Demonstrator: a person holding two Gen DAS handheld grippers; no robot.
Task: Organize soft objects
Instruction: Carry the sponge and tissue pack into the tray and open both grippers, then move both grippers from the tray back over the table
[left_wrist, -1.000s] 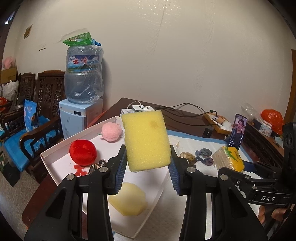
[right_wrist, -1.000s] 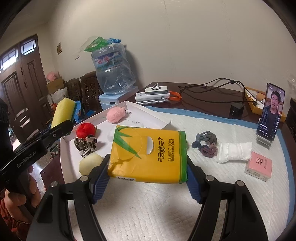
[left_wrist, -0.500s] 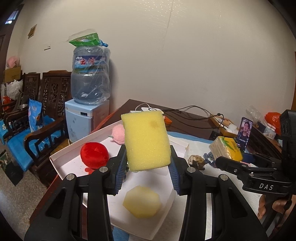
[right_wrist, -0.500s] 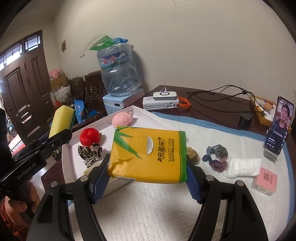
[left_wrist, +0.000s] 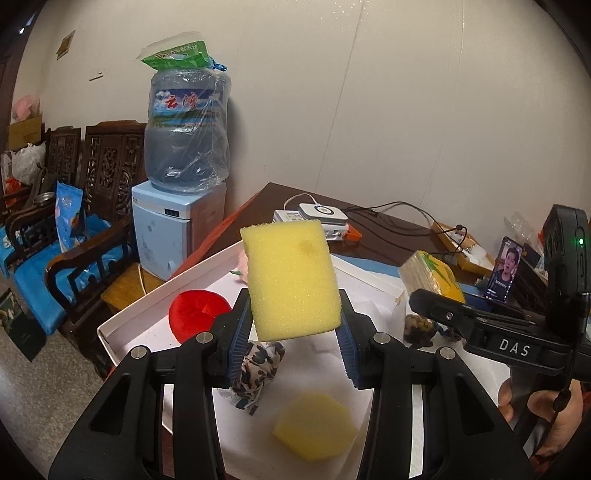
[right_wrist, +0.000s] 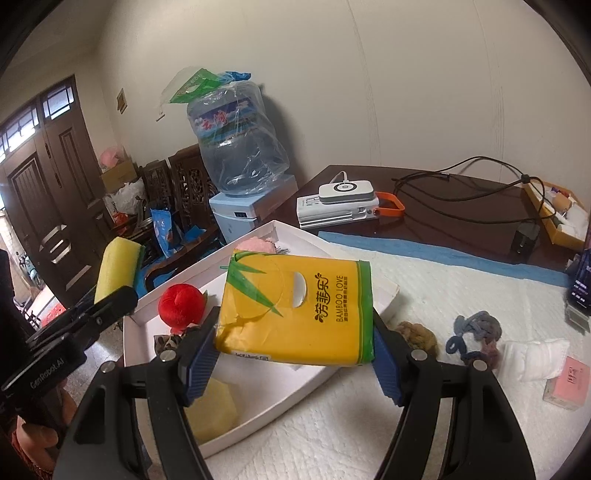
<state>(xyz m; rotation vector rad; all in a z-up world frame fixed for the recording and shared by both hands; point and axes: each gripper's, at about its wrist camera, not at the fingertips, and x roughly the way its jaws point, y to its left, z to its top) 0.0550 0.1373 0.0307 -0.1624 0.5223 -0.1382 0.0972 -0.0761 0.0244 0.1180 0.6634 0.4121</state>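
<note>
Up above the white tray (left_wrist: 147, 314), the yellow sponge (left_wrist: 291, 280) stands upright between the blue pads of the left gripper (left_wrist: 291, 347), whose jaws are clamped on its lower edges. Beneath it in the tray lie a red plush ball (left_wrist: 192, 314), a leopard-print scrunchie (left_wrist: 258, 365) and a pale yellow foam piece (left_wrist: 314, 430), blurred at the near end. A pink pom-pom (right_wrist: 255, 245) sits at the tray's far end, mostly hidden in both views.

Just beside the sponge, the right gripper (right_wrist: 295, 354) has its jaws closed on a yellow tissue pack (right_wrist: 299, 310) printed with green bamboo leaves, gripped at its two short sides and held over the tray's right wall. From the left wrist view the same pack shows end-on past the other gripper's arm, with a person's hand (left_wrist: 546, 406) on the handle at lower right.

On the white padded mat (right_wrist: 443, 295) to the right of the tray lie a brown scrunchie (right_wrist: 417, 334), a grey-blue scrunchie (right_wrist: 476, 326), a small white pillow-like bundle (right_wrist: 535, 358) and a pink box (right_wrist: 567, 382), each apart from the tray. A phone (left_wrist: 504, 267) stands propped near the mat's far right. Farther back on the dark tabletop (right_wrist: 461, 199) rest a white power bank stack (right_wrist: 340, 203) and black cables (right_wrist: 480, 192). Beyond the table's left end stands a water dispenser (left_wrist: 177, 218) with a wrapped bottle, beside carved wooden chairs (left_wrist: 92, 166).
</note>
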